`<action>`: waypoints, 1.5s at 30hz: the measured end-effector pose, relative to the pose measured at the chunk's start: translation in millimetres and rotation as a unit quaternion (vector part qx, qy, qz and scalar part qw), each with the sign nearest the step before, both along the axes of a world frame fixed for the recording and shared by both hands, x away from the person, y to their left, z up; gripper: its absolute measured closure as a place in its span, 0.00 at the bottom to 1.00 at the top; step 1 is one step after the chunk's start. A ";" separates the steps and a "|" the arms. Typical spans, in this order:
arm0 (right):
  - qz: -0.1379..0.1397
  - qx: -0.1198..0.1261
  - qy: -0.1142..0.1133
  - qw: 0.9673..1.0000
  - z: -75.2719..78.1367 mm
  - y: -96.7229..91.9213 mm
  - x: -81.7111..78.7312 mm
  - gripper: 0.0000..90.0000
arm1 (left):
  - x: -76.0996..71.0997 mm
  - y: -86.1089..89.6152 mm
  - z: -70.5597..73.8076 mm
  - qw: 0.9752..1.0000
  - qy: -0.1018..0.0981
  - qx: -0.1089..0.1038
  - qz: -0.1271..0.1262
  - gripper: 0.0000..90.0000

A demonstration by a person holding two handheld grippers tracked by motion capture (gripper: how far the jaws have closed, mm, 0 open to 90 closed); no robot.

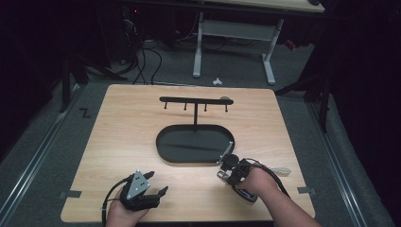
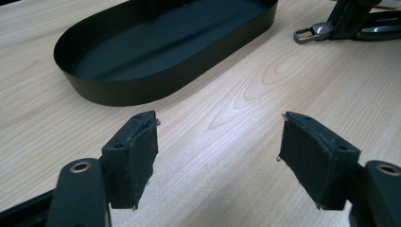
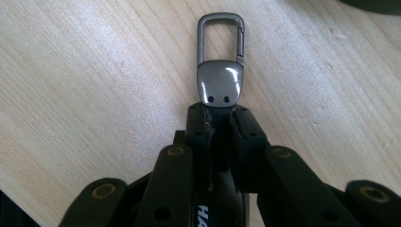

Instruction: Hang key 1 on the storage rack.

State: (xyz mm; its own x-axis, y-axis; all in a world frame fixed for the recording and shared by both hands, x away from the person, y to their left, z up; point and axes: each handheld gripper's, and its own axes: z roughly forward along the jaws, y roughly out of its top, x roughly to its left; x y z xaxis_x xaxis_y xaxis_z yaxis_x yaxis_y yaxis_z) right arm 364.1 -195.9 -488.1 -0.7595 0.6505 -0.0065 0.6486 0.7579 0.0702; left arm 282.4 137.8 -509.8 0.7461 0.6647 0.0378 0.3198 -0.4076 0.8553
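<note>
A keychain with a grey metal carabiner clip [image 3: 221,56] lies flat on the wooden table. My right gripper [image 3: 221,118] is shut on the dark strap just behind the clip's shiny plate. In the high view this gripper [image 1: 228,171] sits just off the near right end of the black oval tray [image 1: 163,151]. A black rack bar [image 1: 195,100] with small hooks rises on a post from the tray. At the front left, my left gripper [image 1: 158,183] rests low over the table and stands open with nothing between its pads [image 2: 142,156]. Its camera shows the tray wall [image 2: 156,90] and the clip [image 2: 309,34] farther off.
A thin metal ring [image 1: 283,170] lies on the table to the right of my right hand. Tape tabs mark the table's near corners [image 1: 70,194]. Beyond the far edge stand desk legs [image 1: 269,61] and cables on a grey floor.
</note>
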 end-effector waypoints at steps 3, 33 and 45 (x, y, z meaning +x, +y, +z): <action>-0.003 0.002 -0.001 1.000 0.0 -0.3 0.4 0.89 | 0.6 0.5 1.2 1.000 -0.001 -0.001 0.001 0.32; -0.083 0.107 -0.093 0.986 77.2 -47.3 -19.1 0.89 | 8.8 -11.6 -2.8 1.000 -0.003 -0.004 -0.025 0.32; -0.089 0.091 -0.111 0.986 95.0 -45.1 -13.8 0.89 | 7.3 -10.5 -4.6 1.000 -0.002 -0.003 -0.025 0.31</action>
State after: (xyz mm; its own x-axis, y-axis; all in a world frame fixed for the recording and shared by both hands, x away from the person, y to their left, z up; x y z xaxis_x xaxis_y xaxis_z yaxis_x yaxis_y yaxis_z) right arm 350.3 -241.0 -393.1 -0.6267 0.7787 -0.0305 0.7234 0.5958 0.3489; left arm 289.7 127.3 -514.3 0.7780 0.6271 0.0372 0.2956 -0.4177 0.8592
